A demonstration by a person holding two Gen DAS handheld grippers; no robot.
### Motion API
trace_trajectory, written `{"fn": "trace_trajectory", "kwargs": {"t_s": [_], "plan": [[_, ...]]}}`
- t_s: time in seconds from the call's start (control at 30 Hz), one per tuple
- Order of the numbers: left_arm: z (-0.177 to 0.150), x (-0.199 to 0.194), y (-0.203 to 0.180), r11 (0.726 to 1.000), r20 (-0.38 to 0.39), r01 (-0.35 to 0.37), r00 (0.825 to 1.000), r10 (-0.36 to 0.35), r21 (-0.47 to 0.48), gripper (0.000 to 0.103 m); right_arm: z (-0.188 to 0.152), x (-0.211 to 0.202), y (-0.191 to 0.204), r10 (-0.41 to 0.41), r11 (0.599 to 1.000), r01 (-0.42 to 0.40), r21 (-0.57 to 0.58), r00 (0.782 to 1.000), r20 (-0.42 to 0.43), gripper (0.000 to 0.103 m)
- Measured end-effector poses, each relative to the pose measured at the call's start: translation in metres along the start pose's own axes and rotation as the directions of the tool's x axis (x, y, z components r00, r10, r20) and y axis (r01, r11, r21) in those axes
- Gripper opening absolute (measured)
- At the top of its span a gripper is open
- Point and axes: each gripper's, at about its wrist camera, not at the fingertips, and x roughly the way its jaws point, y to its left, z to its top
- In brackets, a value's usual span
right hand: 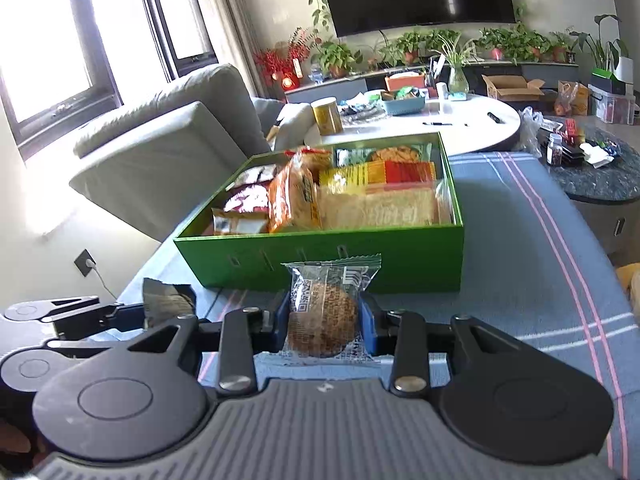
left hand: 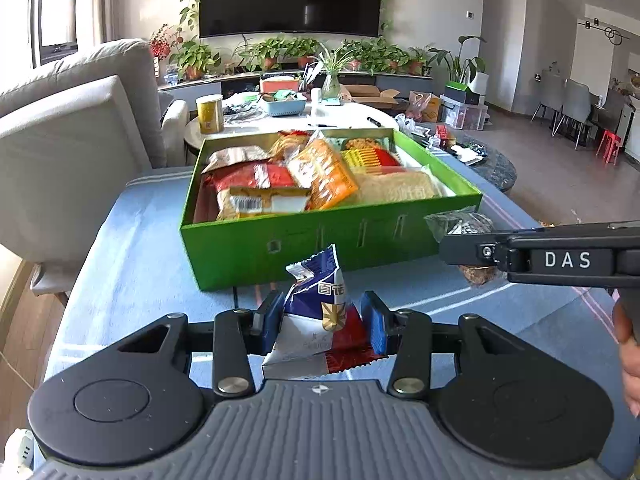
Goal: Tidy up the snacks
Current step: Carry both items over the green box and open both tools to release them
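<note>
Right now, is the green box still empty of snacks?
No, the green box already holds several snack packets packed side by side.

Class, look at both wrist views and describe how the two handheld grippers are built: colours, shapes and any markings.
Both match: the left gripper and the right gripper have a ribbed grey body, two round black discs, black link bars with silver rivets and blue pads on the fingers. Seen side-on, the right gripper carries white "DAS" lettering. No cables or sleeves show.
</note>
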Motion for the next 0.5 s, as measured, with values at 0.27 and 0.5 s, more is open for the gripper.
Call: {"fn": "trace_trajectory", "kwargs": {"t_s": [0.27,0.5], "plan": [[0.028,0.005,-0.013,0.998,0.050,0.046,0.998,-0.048,0.031,0.040,0.024,0.002,-0.007,-0.011,1.000,0.011,-0.017,0.999,0.034,0.065],[0.063,0.024,-0.025,0.994,0.094,0.094,0.991,-0.098,0.051,0.040,0.055,0.003,-0.023,-0.018,1.000,0.017,0.018,0.996,0.092,0.065]]}}
